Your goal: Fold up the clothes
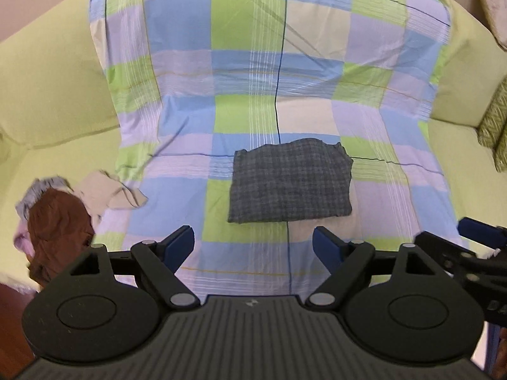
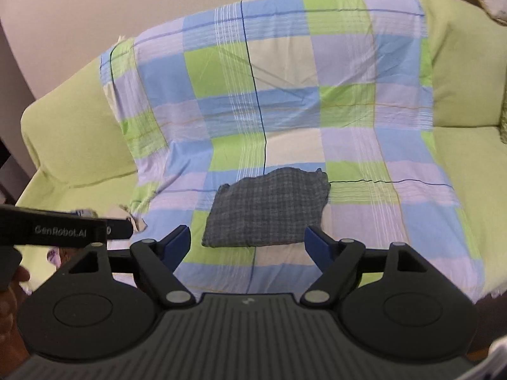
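Two pairs of jaws, mine, stand wide apart with nothing between them: left gripper (image 1: 253, 247), right gripper (image 2: 247, 243). The folded grey checked garment (image 1: 290, 182) lies just ahead of both, its long axis crosswise, neither hand clearly nearer. It rests on a plaid sheet (image 1: 190, 120) draped over a green sofa (image 1: 54, 95); unfolded clothes (image 1: 60, 215) wait at left.

Sofa (image 2: 79, 139); checked sheet (image 2: 285, 110); folded garment (image 2: 269, 209)

left wrist: above sofa (image 1: 57, 72), facing down | right wrist: same, further right | shared: checked sheet (image 1: 285, 63)
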Tool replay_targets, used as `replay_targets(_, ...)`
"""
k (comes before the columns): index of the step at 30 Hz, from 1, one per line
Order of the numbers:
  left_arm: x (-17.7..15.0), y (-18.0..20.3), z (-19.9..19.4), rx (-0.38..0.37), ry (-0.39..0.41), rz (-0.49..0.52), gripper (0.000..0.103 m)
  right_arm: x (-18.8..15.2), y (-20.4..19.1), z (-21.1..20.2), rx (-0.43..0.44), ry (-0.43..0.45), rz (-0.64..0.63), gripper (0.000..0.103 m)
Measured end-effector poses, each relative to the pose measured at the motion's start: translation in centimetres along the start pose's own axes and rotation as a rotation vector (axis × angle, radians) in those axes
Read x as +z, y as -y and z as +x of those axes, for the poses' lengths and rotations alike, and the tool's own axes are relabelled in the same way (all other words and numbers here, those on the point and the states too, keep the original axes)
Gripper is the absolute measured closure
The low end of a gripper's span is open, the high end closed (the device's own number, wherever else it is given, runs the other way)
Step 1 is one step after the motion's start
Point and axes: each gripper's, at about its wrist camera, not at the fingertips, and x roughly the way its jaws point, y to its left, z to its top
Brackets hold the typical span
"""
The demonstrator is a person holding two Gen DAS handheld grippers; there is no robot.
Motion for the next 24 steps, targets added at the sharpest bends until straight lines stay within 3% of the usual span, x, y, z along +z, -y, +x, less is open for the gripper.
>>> replay_targets(5, -2.1, 0.6, 5.9, -0.068, -0.062, -0.114, 0.019, -0.1, 5.9, 3.4, 0.052, -0.042, -0.008, 0.023)
replay_targets(9, -2.8, 0.6, 9.7, -0.060, -0.109, -0.118, 0.019, -1.2, 9.2, 7.2, 0.054, -0.102, 0.055, 0.025)
replay_targets(11, -2.4, 0.4, 11.8, -0.056, -0.124, -0.112, 0.019, -1.6, 10.4, 8.7, 0.097, -0.100, 0.115, 0.032)
replay_targets(18, 1.4, 0.0, 19.8, -0.138, -0.125, -0.094, 0.019, -1.4, 12.4, 16.1, 0.122, -0.145, 0.187, 0.081)
replay_targets(24, 4.5, 1.0, 26.0, -0.171, -0.124, 0.016, 0.020, 0.6, 14.1, 23.3, 0.053, -0.135, 0.153, 0.084)
